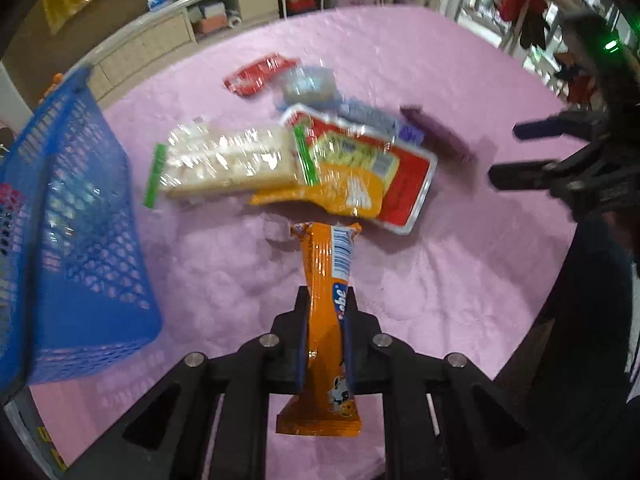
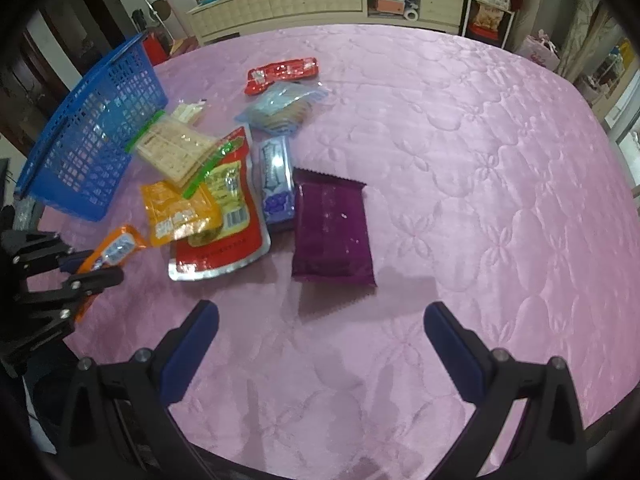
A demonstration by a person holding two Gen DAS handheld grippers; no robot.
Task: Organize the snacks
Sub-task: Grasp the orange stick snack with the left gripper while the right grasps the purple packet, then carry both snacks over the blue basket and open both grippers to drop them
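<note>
Several snack packets heaped between blue basket and purple packet.

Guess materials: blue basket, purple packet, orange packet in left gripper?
Blue basket: likely rigid moulded plastic, lattice walls. Purple packet: probably matte plastic film, zigzag-cut end seams. Orange packet, clamped in the left gripper: glossy film or foil laminate, bright glare streaks.

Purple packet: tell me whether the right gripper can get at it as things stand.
Probably yes. The right gripper is open and empty, and the purple packet lies flat just ahead of its fingers, with only bare tablecloth between and nothing on top of it.
</note>
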